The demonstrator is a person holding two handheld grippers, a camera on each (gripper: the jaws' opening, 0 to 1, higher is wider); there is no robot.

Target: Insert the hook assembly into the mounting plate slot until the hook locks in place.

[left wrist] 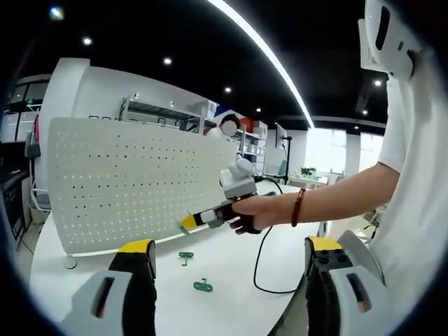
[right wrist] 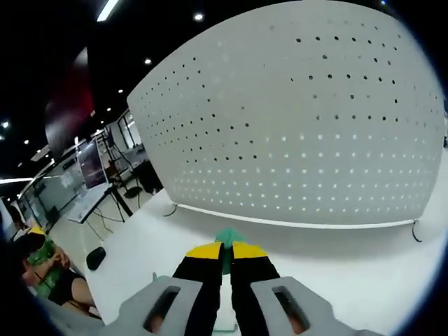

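A white perforated mounting plate (left wrist: 133,185) stands upright on the white table (left wrist: 231,308). Beneath its lower right corner two green hook pieces (left wrist: 185,257) (left wrist: 203,285) lie on the table. My left gripper (left wrist: 229,245) is open wide and holds nothing, some way back from the plate. A person's hand brings my right gripper (left wrist: 189,224) close to the plate's lower right edge. In the right gripper view, my right gripper (right wrist: 225,250) is shut on a green hook (right wrist: 225,239), aimed at the plate (right wrist: 301,119) above its bottom rail.
A black cable (left wrist: 260,262) loops over the table right of the hooks. The person's arm (left wrist: 336,199) and white shirt take up the right side. Shelving (left wrist: 175,115) stands behind the plate. Desks and a monitor (right wrist: 91,164) lie beyond the table's left edge.
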